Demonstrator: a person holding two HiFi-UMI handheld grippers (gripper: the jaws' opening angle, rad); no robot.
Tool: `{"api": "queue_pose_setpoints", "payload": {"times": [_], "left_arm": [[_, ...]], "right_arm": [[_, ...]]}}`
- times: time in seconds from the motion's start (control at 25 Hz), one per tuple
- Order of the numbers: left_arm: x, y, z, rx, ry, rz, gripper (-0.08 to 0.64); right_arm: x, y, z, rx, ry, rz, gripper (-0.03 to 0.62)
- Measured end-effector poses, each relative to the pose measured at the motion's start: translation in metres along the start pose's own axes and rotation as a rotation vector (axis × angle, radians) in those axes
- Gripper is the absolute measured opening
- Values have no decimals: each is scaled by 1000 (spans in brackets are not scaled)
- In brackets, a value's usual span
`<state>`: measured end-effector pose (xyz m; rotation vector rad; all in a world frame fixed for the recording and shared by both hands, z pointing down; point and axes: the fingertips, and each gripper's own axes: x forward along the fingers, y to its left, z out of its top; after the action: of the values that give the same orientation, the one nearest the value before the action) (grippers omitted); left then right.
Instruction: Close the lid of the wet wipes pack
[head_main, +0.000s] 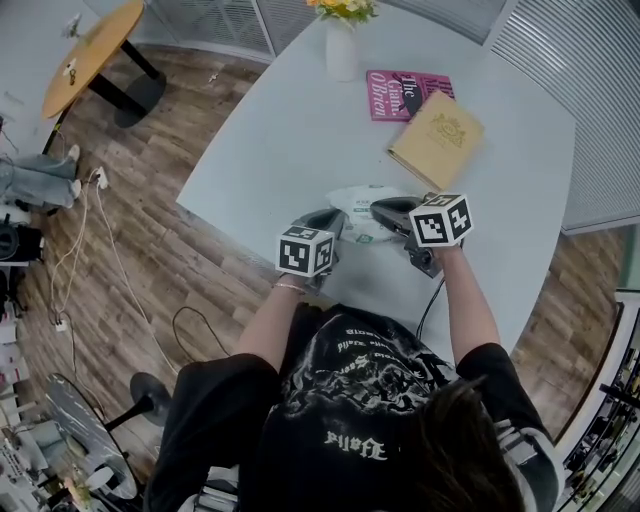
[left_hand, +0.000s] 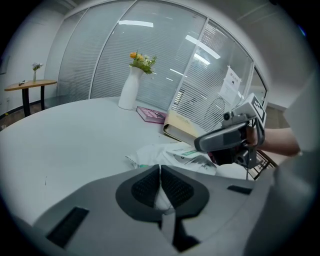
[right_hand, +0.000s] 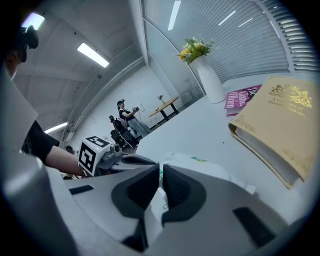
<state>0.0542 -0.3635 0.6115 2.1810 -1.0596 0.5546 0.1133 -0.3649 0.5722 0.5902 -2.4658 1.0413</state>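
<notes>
Surface: large white table (head_main: 290, 130) with a rounded edge, matte and bare over most of its top. The person stands at its 6 o'clock edge.

Task item: wet wipes pack (head_main: 360, 203), white film with green print. It lies flat on the table just in front of the person, between the two grippers. The lid cannot be made out in any view.

Left gripper (left_hand: 160, 172): at the pack's 8 o'clock corner. The pads are pinched together to a hairline, with a thin white fold of the pack caught low between them.

Right gripper (right_hand: 161, 175): at the pack's 3 o'clock side, reaching over its top. The pads are clenched to a narrow slit, with white pack film filling the slit.

Other items on the table, taken from the pack:
- White vase (head_main: 341, 50) with orange and yellow flowers (head_main: 343, 8), upright at 12 o'clock, near the far edge.
- Pink book (head_main: 405, 95) lying flat at 1 o'clock.
- Tan book (head_main: 436, 140) lying flat at 2 o'clock. It is closer to the pack than the pink book and apart from it.

Room: wood-plank floor (head_main: 130, 250) with a white cable (head_main: 85, 240) trailing across it. A round wooden side table (head_main: 92, 52) stands well apart at 10 o'clock. The curved glass walls carry slatted blinds (left_hand: 115, 55). The ceiling has strip lights (right_hand: 92, 55).
</notes>
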Motion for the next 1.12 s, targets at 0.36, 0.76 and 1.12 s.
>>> {"api": "queue_pose_setpoints", "payload": {"times": [0.36,0.76,1.12], "left_arm": [[-3,0,0,-5,-11,-15,14],[-2,2,0,-14,-17,-14,14],[-4,0,0,-14,17,36,14]], "right_arm": [[14,-7,-21,-74,123,-143,0],[17,-13,-26,-72,89,-291,0],[14,-11,-25,-72,37,-404,0]]}}
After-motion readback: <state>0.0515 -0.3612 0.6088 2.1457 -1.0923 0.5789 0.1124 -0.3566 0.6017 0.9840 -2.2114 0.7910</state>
